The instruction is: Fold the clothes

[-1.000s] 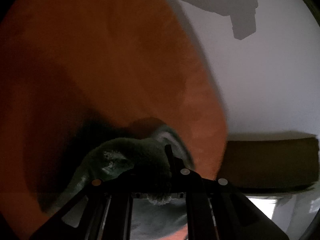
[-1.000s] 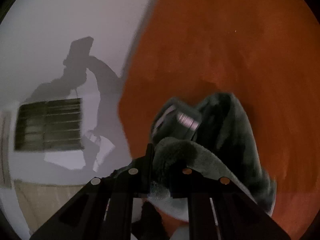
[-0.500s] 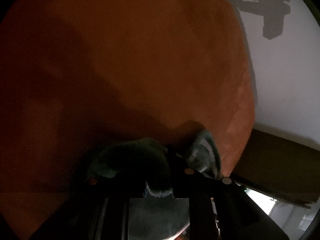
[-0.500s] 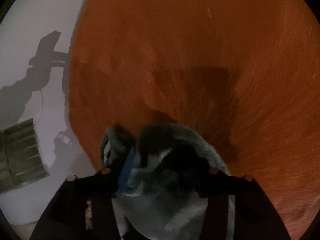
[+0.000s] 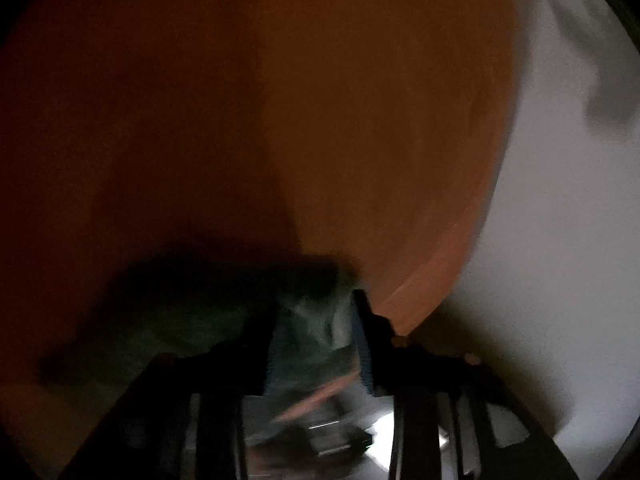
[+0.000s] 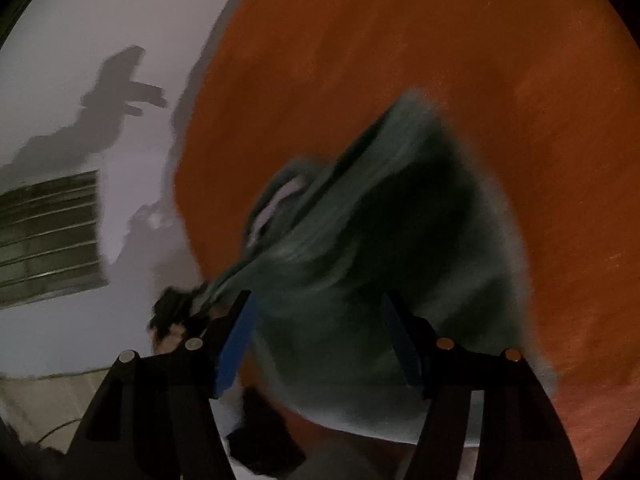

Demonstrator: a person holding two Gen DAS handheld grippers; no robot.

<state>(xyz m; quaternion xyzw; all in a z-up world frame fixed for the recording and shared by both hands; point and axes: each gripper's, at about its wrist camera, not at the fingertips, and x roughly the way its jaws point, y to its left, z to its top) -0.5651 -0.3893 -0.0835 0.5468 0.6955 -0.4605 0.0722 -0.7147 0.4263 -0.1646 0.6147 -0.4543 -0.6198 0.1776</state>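
Garment (image 6: 360, 280): dark green, fleecy, bunched on the orange table (image 6: 440, 60), near its edge.
Landmark: table edge; white wall (image 6: 80, 20) beyond it; slatted vent (image 6: 44, 240) on the wall, well apart from the garment.
Left gripper (image 5: 316, 344): jaws apart and opening; a fold of garment between them, pads not seen pressing; view dark and blurred.
Right gripper (image 6: 320, 344): jaws wide and opening; garment lying between the blue pads (image 6: 236, 340), no clamp visible.
Handling, judged: soft, limp, light; thick pile likely to give good friction, little slip; not fragile; no shape of its own, sags wherever unsupported.
Hold points, judged: best taken at a hem or corner, one gripper each, well apart along the same edge; a pinch into the bunched middle likely to catch several layers.
Risk, judged: cloth close to the table edge, may slide off if dragged that way.
Unclear: garment type, seams, which edge is uppermost.
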